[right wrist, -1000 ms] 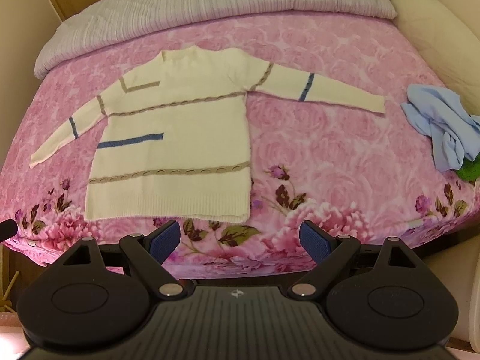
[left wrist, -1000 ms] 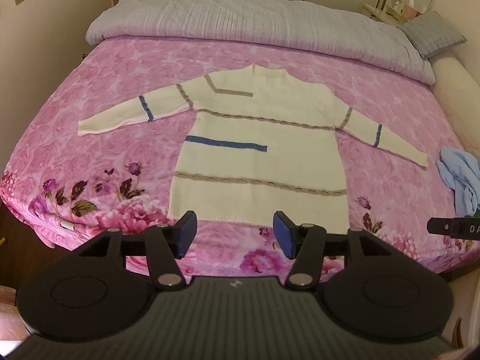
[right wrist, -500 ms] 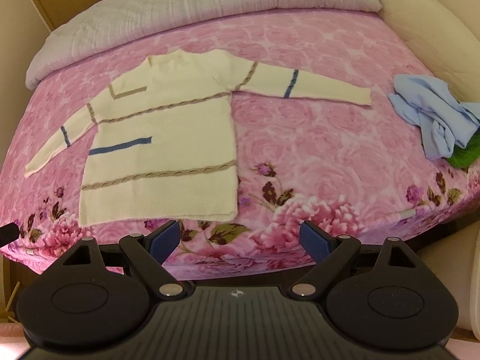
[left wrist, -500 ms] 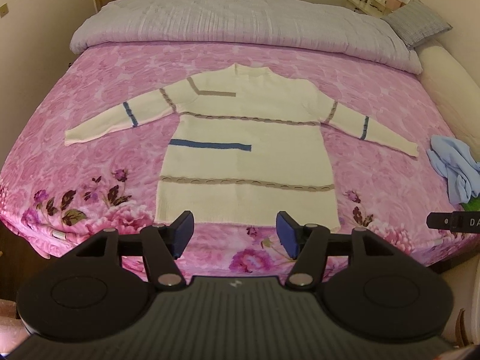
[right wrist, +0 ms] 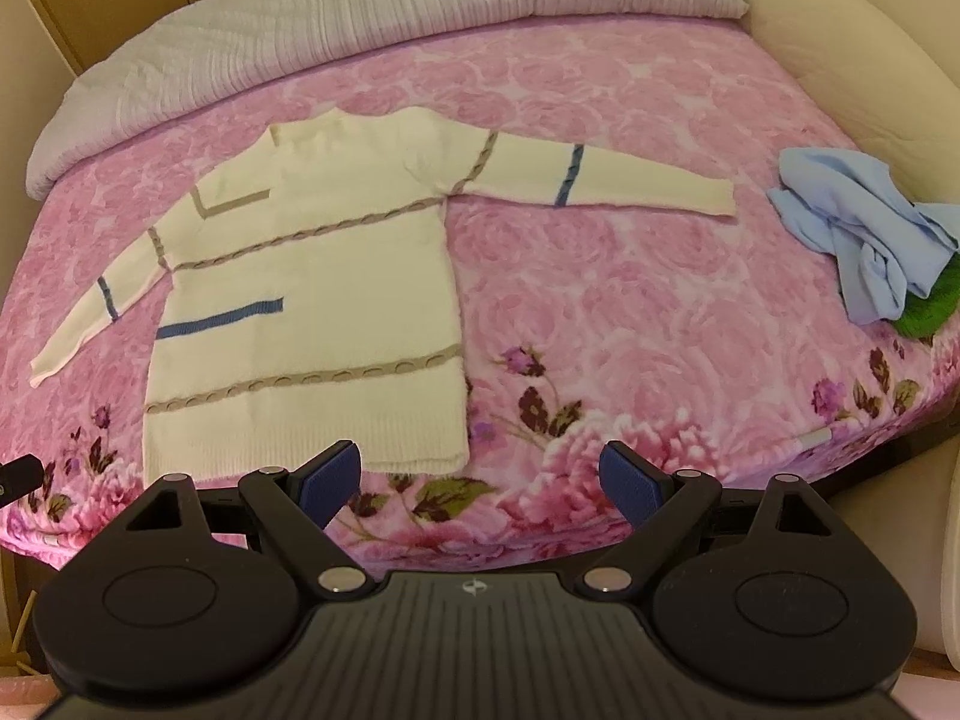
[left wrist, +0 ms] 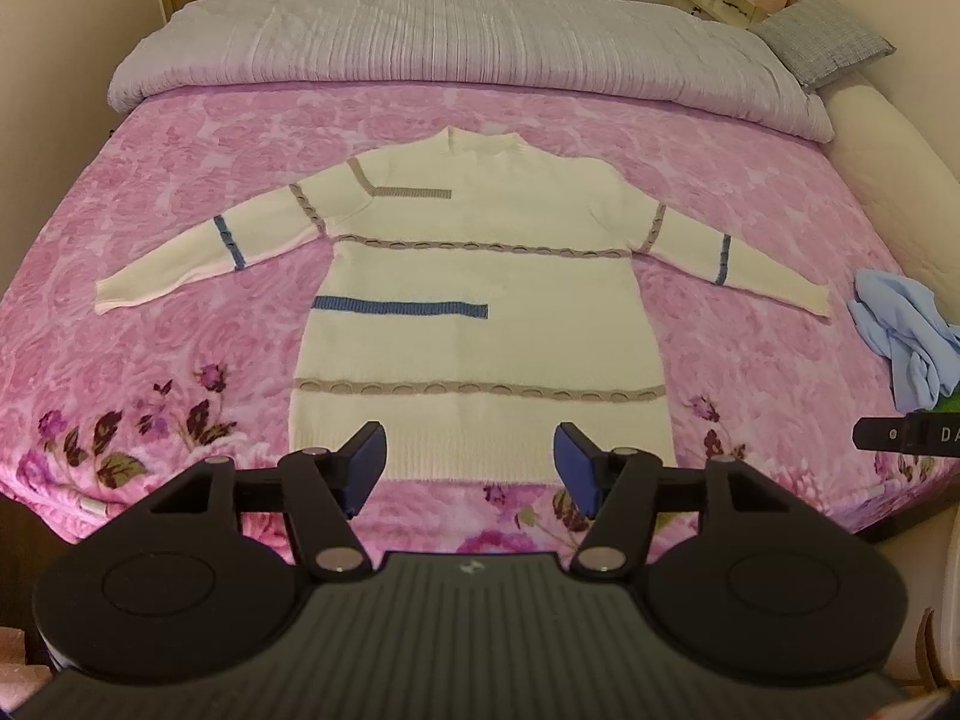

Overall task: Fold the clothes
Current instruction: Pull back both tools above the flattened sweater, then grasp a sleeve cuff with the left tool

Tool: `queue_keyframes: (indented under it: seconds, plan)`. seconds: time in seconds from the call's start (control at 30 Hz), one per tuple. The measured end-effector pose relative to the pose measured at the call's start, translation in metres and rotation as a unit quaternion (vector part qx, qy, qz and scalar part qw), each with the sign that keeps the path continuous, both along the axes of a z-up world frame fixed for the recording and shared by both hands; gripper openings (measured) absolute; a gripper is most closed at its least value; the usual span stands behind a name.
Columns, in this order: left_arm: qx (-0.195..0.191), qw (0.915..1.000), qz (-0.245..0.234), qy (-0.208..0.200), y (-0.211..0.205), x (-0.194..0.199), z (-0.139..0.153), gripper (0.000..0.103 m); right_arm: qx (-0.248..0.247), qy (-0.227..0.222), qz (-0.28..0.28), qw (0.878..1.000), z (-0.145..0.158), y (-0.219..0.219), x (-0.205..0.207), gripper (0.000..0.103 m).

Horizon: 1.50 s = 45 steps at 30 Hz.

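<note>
Cream sweater [left wrist: 480,312] is lying flat in the middle of the pink bed [left wrist: 180,360], sleeves spread, hem near the front edge. Both the left gripper [left wrist: 470,468] and the right gripper [right wrist: 480,480] are hovering over this edge, jaws apart and holding nothing.

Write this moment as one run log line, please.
sweater: flat on bed, unfolded | left hand-held gripper: open, empty | right hand-held gripper: open, empty

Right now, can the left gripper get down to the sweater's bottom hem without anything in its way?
Probably yes. The left gripper hangs above the hem of the sweater, jaws apart and empty. The sweater lies flat on the pink blanket; the blue garment sits far off to the right.
</note>
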<state>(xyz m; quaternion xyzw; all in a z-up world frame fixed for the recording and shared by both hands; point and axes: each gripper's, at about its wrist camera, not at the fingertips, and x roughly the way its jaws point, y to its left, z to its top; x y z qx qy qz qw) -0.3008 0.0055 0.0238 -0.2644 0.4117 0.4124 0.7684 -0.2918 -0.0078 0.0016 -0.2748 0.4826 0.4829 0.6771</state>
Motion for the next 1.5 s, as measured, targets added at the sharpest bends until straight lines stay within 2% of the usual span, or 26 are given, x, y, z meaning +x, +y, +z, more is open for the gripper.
queue_keyframes:
  seconds: [0.2, 0.4, 0.5, 0.6, 0.73, 0.87, 0.97, 1.2, 1.3, 1.33, 1.4, 1.5]
  plan:
    - [-0.020, 0.9995, 0.009, -0.022, 0.057, -0.014, -0.009, 0.058, -0.007, -0.004, -0.003, 1.000, -0.007, 0.050, -0.016, 0.089]
    - [-0.056, 0.9961, 0.058, -0.036, 0.144, -0.054, -0.034, 0.061, -0.032, 0.000, 0.001, 1.000, -0.029, 0.119, -0.046, 0.089]
    - [-0.083, 0.9907, 0.096, -0.049, 0.188, -0.081, -0.060, 0.062, -0.041, 0.014, -0.005, 0.999, -0.053, 0.154, -0.060, 0.089]
    - [-0.135, 0.9788, 0.138, -0.069, 0.231, -0.114, -0.103, 0.062, -0.058, 0.034, -0.020, 0.998, -0.087, 0.187, -0.070, 0.089]
    - [-0.200, 0.9548, 0.197, -0.098, 0.287, -0.159, -0.171, 0.061, -0.078, 0.062, -0.060, 0.993, -0.139, 0.225, -0.078, 0.089]
    - [-0.217, 0.9302, 0.269, -0.125, 0.340, -0.197, -0.227, 0.061, -0.088, 0.060, -0.095, 0.990, -0.182, 0.258, -0.078, 0.089]
    - [-0.219, 0.9022, 0.330, -0.170, 0.378, -0.228, -0.263, 0.061, -0.094, 0.051, -0.113, 0.988, -0.210, 0.280, -0.076, 0.089]
    - [-0.167, 0.8348, 0.457, -0.258, 0.426, -0.295, -0.309, 0.059, -0.085, 0.014, -0.117, 0.989, -0.243, 0.312, -0.068, 0.089]
    - [-0.153, 0.8006, 0.502, -0.289, 0.432, -0.316, -0.324, 0.051, -0.095, -0.001, -0.113, 0.989, -0.254, 0.321, -0.067, 0.089]
    - [-0.148, 0.7924, 0.510, -0.300, 0.433, -0.319, -0.327, 0.051, -0.097, -0.003, -0.113, 0.989, -0.257, 0.323, -0.067, 0.089]
    - [-0.138, 0.7819, 0.521, -0.314, 0.434, -0.323, -0.332, 0.046, -0.100, -0.005, -0.112, 0.989, -0.262, 0.325, -0.065, 0.089]
    - [-0.125, 0.7725, 0.535, -0.319, 0.437, -0.324, -0.338, 0.029, -0.102, -0.004, -0.107, 0.989, -0.266, 0.328, -0.063, 0.089]
